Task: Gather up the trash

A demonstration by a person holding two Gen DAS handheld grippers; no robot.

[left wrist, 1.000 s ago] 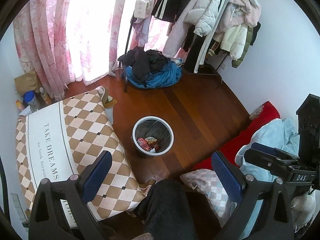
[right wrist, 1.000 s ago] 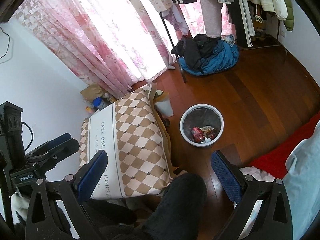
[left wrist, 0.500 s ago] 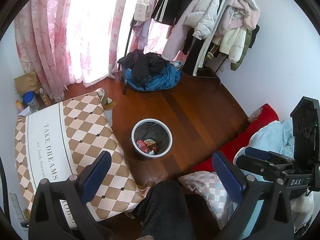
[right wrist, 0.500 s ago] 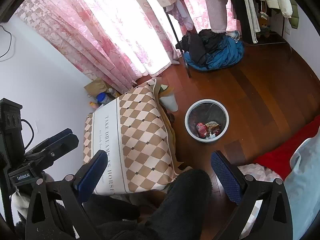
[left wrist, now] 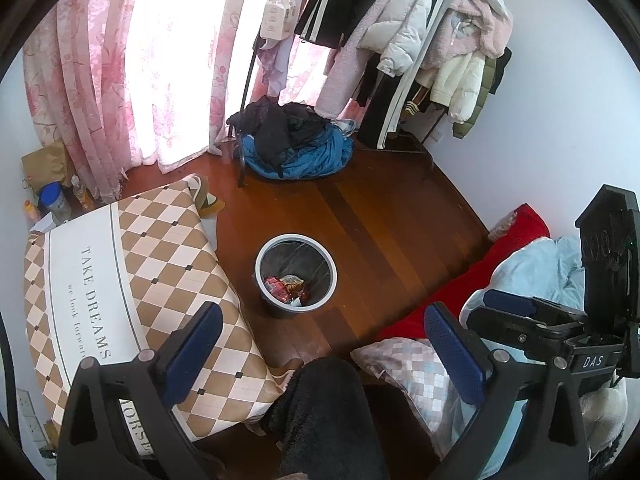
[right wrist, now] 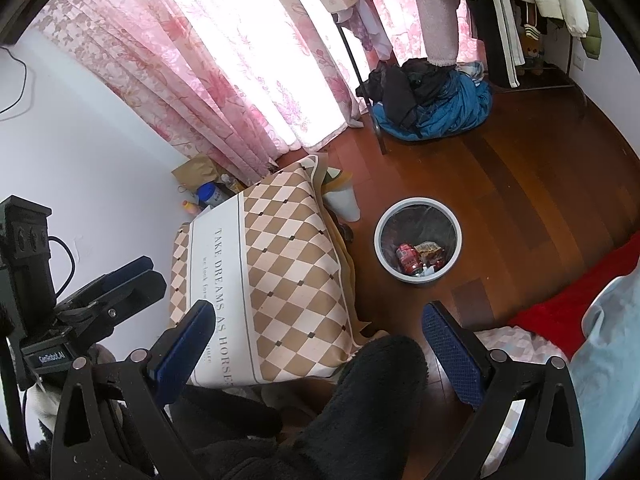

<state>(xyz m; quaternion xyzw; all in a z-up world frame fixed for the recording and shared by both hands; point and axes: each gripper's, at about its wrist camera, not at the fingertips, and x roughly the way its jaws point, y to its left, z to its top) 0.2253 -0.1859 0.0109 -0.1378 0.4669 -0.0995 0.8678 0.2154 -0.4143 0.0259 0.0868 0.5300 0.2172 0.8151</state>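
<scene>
A grey round trash bin (left wrist: 295, 275) stands on the wooden floor, also in the right wrist view (right wrist: 417, 239). Inside lie a red can (right wrist: 406, 258) and crumpled wrappers (left wrist: 291, 286). My left gripper (left wrist: 324, 344) is open and empty, held high above the floor, with the bin ahead of it. My right gripper (right wrist: 320, 340) is open and empty at about the same height, with the bin ahead and to its right. Each gripper shows in the other's view, the right one (left wrist: 520, 312) and the left one (right wrist: 116, 284).
A table under a brown diamond-patterned cloth (left wrist: 120, 280) stands left of the bin. A black fleece-clad leg (left wrist: 328, 416) is below the grippers. A bed with red and light blue bedding (left wrist: 516, 256) is at right. A clothes rack (left wrist: 400, 40) and clothes pile (left wrist: 292, 144) stand beyond.
Both grippers have risen and pulled back a little, so the bin looks slightly farther away. Both stay open and empty.
</scene>
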